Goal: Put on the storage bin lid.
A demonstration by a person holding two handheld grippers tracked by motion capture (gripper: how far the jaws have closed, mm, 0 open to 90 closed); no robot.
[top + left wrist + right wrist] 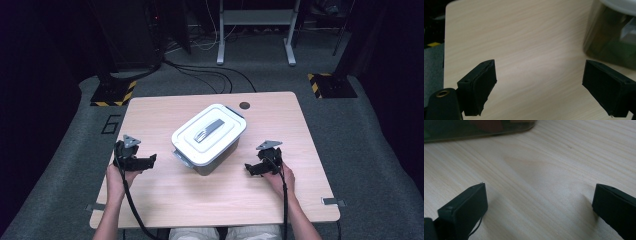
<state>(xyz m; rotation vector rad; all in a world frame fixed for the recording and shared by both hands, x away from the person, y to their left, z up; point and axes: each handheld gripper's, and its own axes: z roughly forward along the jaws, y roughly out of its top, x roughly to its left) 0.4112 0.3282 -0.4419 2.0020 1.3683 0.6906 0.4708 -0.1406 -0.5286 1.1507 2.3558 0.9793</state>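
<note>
On the worktop (165,200), a lidded storage box (209,134) sat mid-table, its long axis running diagonally from near-left to far-right. Both hand-held grippers, left (150,161) and right (248,168), rested beside it with jaws wide and empty. A one-sided push could probably slide or twist the box on the smooth wood.

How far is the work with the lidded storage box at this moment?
Nothing looks done yet: the white lid sits closed on the storage box, its grey handle flat. In hand: the left claw and the right claw flank the box, each open and empty over the table, not touching it. Left: probably gripping the box and opening or moving it.
</note>
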